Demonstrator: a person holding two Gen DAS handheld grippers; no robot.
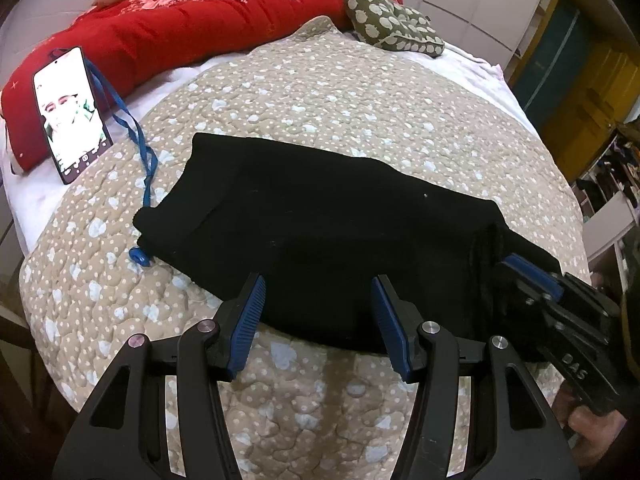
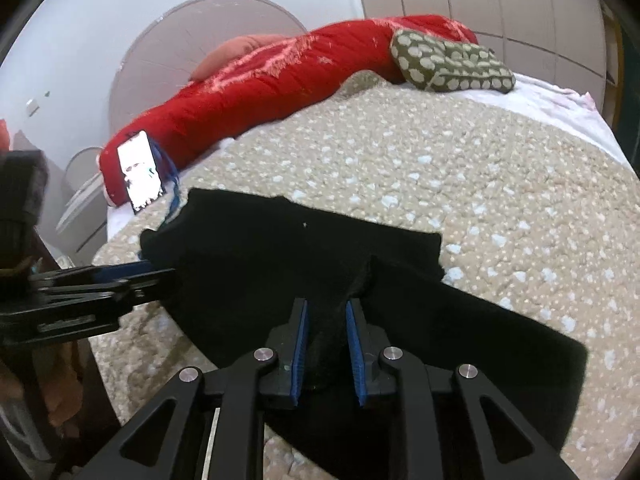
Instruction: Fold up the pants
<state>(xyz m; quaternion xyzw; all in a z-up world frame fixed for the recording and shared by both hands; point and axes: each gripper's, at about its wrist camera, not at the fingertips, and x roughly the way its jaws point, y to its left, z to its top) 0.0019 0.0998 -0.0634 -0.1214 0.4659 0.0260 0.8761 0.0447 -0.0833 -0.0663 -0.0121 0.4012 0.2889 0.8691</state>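
Black pants (image 1: 320,216) lie folded into a wide band across the beige dotted bedspread (image 1: 320,92). My left gripper (image 1: 320,284) hovers over their near edge, open, with nothing pressed between its blue pads. In the left wrist view my right gripper (image 1: 510,264) comes in from the right, with its tips buried in the cloth. In the right wrist view the right gripper (image 2: 327,308) is shut on a raised bunch of the pants (image 2: 280,260). The left gripper (image 2: 132,274) shows side-on at the left edge of the pants.
A lit phone (image 1: 72,116) leans on a red quilt (image 1: 200,20) at the back left, and a blue lanyard (image 1: 136,128) trails from it to the pants. A green patterned cushion (image 1: 392,20) lies at the back. The bed's front edge is close below both grippers.
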